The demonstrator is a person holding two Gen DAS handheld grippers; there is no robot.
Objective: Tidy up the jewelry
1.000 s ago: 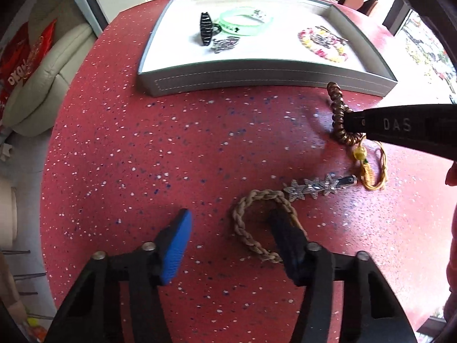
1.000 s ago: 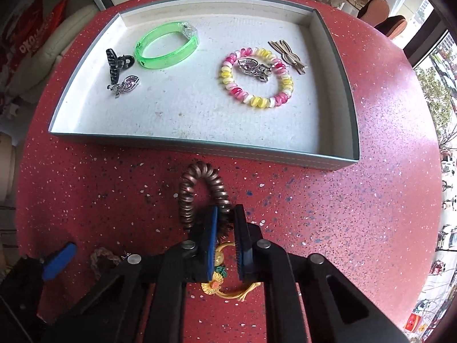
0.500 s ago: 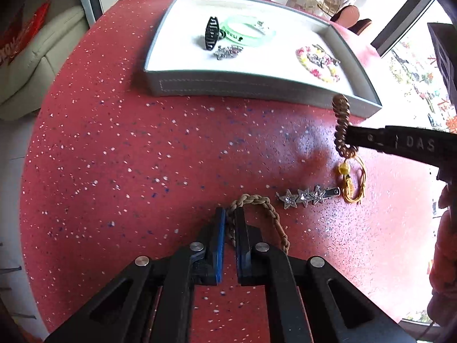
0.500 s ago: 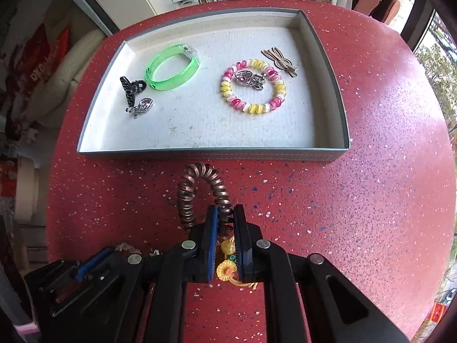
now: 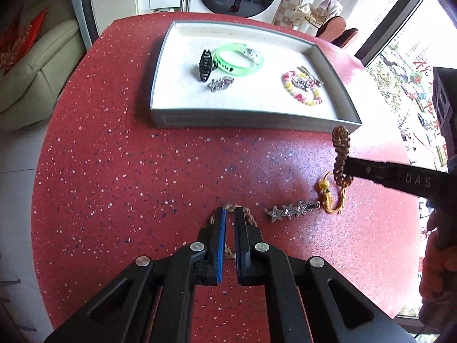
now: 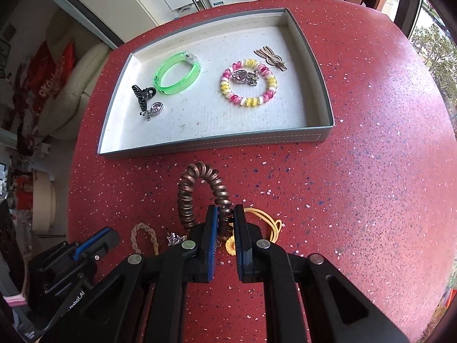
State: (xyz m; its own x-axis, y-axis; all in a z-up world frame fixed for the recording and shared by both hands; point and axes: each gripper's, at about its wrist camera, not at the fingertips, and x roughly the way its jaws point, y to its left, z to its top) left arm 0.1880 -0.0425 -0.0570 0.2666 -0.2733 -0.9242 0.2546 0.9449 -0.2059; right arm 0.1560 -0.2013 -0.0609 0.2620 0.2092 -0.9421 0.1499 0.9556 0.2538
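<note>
Left tool (image 5: 230,214) pinched nearly closed, right tool (image 6: 225,213) clamped, both low

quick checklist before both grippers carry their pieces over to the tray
1. Right gripper shut on copper spiral hair tie: ok.
2. Left gripper shut on braided bracelet: ok.
3. Spiral tie free of yellow cord charm: cannot tell, they overlap.
4. Bare space in tray near front wall: ok.
5. Star hair clip clear of both grips: ok.
</note>
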